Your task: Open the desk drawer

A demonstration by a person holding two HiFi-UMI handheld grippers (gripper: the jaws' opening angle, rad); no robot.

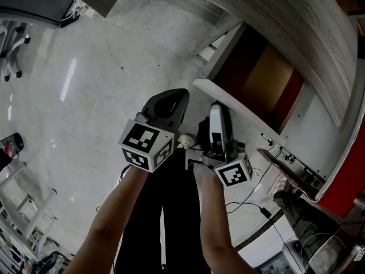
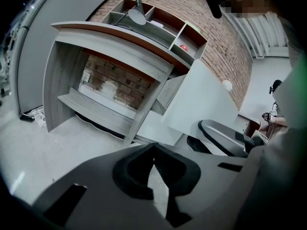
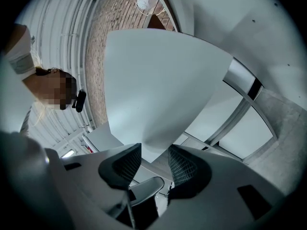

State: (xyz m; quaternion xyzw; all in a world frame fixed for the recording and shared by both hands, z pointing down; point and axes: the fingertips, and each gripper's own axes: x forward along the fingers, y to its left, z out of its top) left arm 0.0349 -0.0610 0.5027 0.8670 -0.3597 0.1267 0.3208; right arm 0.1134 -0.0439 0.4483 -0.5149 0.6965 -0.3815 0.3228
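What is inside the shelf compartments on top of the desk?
A desk lamp rises from the middle compartments, and a small red object sits in the right one. The desk top covers their lower parts with its edge, so anything low there is hidden.

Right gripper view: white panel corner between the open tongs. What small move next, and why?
Probably ease the right gripper forward until the white flat panel sits deeper between its tongs. They stand apart, and only the panel's lower corner reaches between their tips with no pad pressing on it, so closing here would likely catch too little.
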